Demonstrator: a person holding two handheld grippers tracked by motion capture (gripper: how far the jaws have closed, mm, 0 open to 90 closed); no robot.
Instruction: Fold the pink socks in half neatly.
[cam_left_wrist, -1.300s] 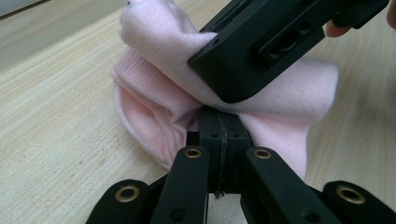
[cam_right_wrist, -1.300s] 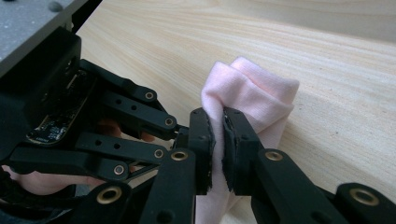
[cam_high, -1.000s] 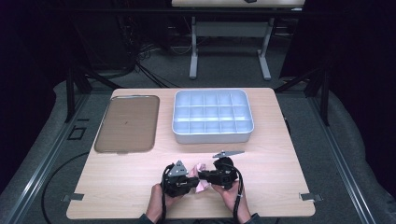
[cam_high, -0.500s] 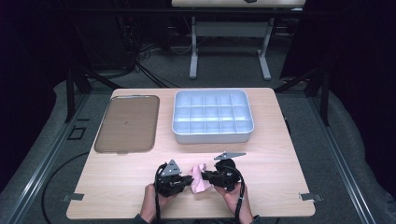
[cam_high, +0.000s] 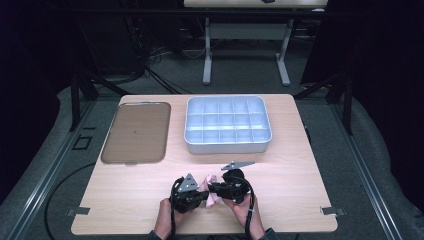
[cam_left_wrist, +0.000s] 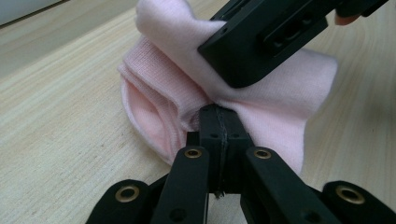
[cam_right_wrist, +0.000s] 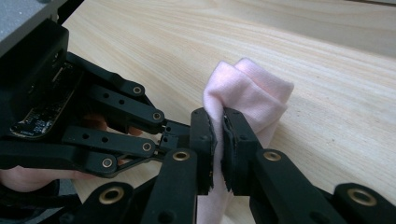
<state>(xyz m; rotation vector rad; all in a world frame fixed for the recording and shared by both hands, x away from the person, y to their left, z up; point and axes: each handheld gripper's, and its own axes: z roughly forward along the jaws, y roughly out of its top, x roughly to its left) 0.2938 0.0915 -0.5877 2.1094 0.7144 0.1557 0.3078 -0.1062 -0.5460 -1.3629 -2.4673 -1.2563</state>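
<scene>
Pinching pink sock (cam_left_wrist: 280, 98) | left tongs (cam_left_wrist: 219, 116), right tongs (cam_right_wrist: 218, 133) | its middle hidden

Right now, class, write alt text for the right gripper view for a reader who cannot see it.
The right gripper has its black jaws pinched shut on a folded pink cloth lying on a light wooden table. To the left, the left gripper reaches in and grips the same cloth.

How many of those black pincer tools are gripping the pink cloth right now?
2. The left gripper pinches the pink cloth from its left side, the right gripper from its right; both meet at the table's near edge.
</scene>
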